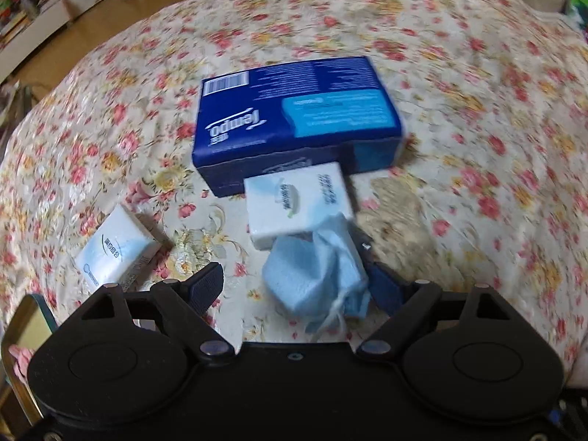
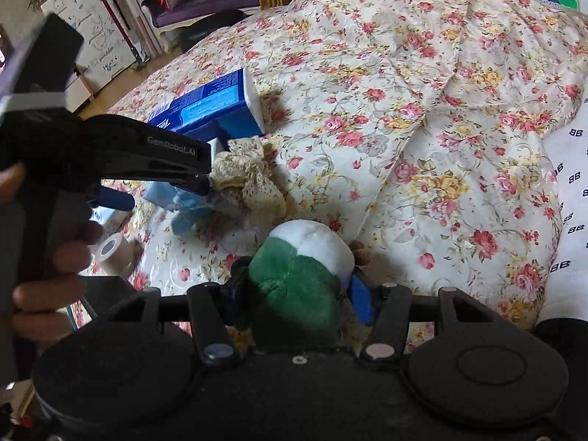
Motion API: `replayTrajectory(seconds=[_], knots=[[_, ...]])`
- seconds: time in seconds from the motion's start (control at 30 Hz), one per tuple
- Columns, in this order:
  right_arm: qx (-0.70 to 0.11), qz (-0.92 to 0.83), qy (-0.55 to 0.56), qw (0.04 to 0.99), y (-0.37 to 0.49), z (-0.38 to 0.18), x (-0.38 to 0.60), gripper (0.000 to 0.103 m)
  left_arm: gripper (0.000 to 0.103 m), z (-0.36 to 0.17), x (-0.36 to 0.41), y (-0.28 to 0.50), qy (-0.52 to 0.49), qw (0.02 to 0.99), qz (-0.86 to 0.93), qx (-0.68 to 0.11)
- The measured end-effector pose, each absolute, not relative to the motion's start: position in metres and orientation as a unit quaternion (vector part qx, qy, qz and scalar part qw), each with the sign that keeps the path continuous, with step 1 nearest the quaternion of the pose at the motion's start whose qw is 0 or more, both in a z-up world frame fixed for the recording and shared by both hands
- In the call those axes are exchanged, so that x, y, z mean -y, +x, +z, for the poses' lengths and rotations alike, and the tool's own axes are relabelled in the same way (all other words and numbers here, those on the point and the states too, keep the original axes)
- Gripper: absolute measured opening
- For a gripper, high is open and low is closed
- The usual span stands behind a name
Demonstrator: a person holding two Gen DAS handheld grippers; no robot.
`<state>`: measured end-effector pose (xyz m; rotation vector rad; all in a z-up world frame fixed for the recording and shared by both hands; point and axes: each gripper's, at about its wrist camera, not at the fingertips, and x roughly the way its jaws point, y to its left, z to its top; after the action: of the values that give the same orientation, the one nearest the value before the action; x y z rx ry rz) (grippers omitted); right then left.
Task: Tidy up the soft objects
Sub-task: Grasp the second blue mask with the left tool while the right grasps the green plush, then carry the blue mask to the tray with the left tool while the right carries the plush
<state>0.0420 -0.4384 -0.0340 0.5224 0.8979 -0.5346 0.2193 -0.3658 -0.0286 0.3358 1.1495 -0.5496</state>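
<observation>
In the left wrist view a crumpled light blue cloth (image 1: pixel 316 275) lies on the floral bedspread (image 1: pixel 459 147). My left gripper (image 1: pixel 294 288) stands open around it. The cloth rests against the right finger (image 1: pixel 382 288), with a clear gap to the left one. In the right wrist view my right gripper (image 2: pixel 297 297) is shut on a green and white plush toy (image 2: pixel 297 279), its blue pads pressing both sides. The left gripper (image 2: pixel 158 193) shows there too, over the blue cloth (image 2: pixel 187 205).
A blue tissue box (image 1: pixel 297 117) lies mid-bed, with a white tissue pack (image 1: pixel 297 205) against it and another (image 1: pixel 114 250) to the left. A cream lace cloth (image 2: pixel 250 176) and a tape roll (image 2: pixel 114 250) lie nearby. A person's hand (image 2: pixel 55 257) holds the left tool.
</observation>
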Motion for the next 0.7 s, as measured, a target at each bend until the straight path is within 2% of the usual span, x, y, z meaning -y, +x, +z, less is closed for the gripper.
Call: replayTrajectory(seconds=[0.13, 0.2, 0.27, 0.33, 0.43, 0.7], knots=[[-0.419, -0.261, 0.243, 0.835, 0.04, -0.032, 0.439, 0.055, 0.079, -0.039, 0.362, 0.236, 0.105, 0.778, -0.251, -0.566], [-0.417, -0.262, 0.241, 0.836, 0.039, -0.031, 0.439, 0.055, 0.069, -0.045, 0.36, 0.24, 0.086, 0.766, -0.257, -0.583], [-0.415, -0.264, 0.235, 0.838, 0.039, -0.031, 0.438, 0.055, 0.05, -0.051, 0.358, 0.241, 0.074, 0.752, -0.267, -0.598], [-0.414, -0.271, 0.225, 0.84, 0.039, -0.031, 0.437, 0.055, 0.046, -0.052, 0.357, 0.237, 0.075, 0.748, -0.273, -0.6], [-0.411, -0.276, 0.218, 0.841, 0.039, -0.031, 0.437, 0.055, 0.043, -0.045, 0.353, 0.229, 0.088, 0.757, -0.277, -0.585], [-0.399, -0.284, 0.216, 0.844, 0.037, -0.032, 0.44, 0.055, 0.043, 0.004, 0.312, 0.217, 0.078, 0.775, -0.302, -0.55]])
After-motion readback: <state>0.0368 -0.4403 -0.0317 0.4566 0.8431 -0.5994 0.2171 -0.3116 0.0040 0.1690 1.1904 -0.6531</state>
